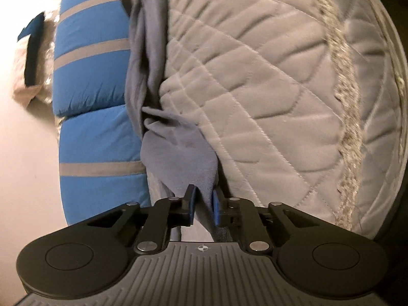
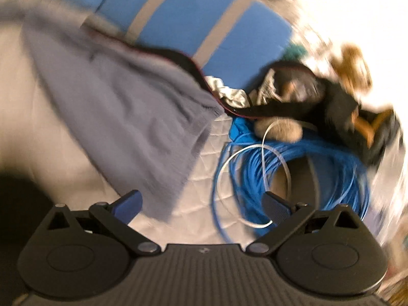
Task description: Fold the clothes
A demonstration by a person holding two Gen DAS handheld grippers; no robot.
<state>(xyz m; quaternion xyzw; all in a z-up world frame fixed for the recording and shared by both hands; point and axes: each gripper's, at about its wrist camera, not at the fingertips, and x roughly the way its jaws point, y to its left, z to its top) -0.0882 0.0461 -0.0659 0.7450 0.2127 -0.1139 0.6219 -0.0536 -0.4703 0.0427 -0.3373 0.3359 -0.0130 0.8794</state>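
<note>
Clearly the left hand-held gripper [image 1: 203, 207] had pinched a fold of the grey garment [image 1: 178, 142], its blue pads [image 1: 216, 207] drawn close together with the cloth squeezed between them. From that pinch the garment ran away to the far side along the left edge of a quilted grey bedspread [image 1: 267, 89]; how much of it lay tucked beneath the quilt could not be told. A pale braided trim [image 1: 344, 127] crossed the quilt on the right. Left of the garment lay a blue cushion with grey stripes [image 1: 94, 81], and beyond it a pale fluffy bundle with a dark strap, cut off by the frame edge and hard to identify.

The right wrist view was heavily smeared. The right hand-held gripper [image 2: 204, 205] stood with its fingers wide apart, nothing between them. Beyond its left finger the grey garment [image 2: 122, 117] spread over the bedspread [image 2: 201, 219], its far end blurred. To the right lay a coil of blue cable [image 2: 306, 168] with a loop of white cord [image 2: 229, 163] over it. Farther off, a black item with a reddish edge [image 2: 255, 112], some crumpled pale cloth and a brownish plush shape [image 2: 354, 63] were heaped together, too blurred to separate. The striped blue cushion [image 2: 193, 17] filled the far side.
</note>
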